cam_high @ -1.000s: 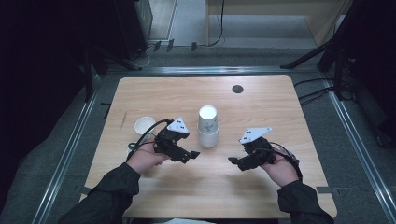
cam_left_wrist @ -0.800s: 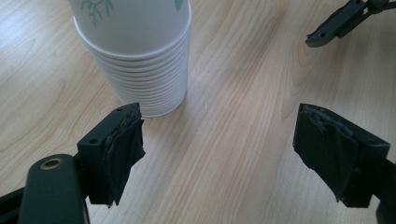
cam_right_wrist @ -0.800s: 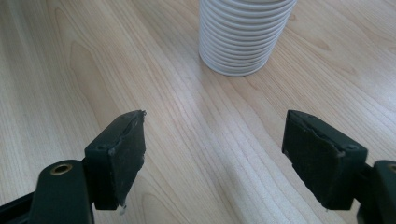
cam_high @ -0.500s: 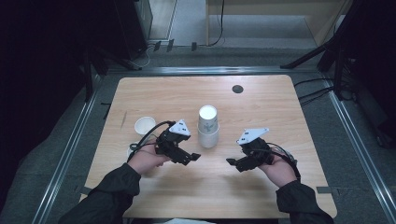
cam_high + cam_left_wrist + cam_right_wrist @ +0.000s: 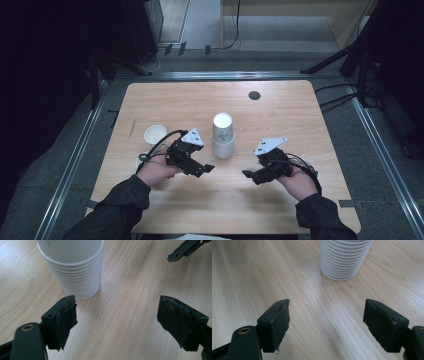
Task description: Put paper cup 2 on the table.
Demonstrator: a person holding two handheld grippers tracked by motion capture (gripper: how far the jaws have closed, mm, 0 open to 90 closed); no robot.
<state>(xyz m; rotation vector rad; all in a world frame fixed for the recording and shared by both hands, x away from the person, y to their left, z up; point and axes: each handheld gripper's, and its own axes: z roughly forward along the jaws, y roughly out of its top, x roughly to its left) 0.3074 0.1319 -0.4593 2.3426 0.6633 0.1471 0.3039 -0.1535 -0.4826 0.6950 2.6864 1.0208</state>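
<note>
Tall stack of white ribbed paper cups (image 5: pixel 222 135) upright on pale wooden table (image 5: pixel 300 120), left gripper (image 5: pixel 204 169) and right gripper (image 5: pixel 248 174) flanking it, both jaws wide apart, holding nothing.

White ribbed cup stack (image 5: pixel 222 135) with a faint green print — on pale wood-grain table (image 5: pixel 300 120). Left of the stack, a single white cup (image 5: pixel 155 134). Black jaws, grey plates — left gripper (image 5: pixel 200 169), right gripper (image 5: pixel 252 175).

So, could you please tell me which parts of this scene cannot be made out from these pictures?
- Cup stack: top cut off by the upper edge in the left gripper view.
- Second small cup, high view: mostly hidden behind the left tool.
- Dark round spot on the table: too small to identify.
</note>
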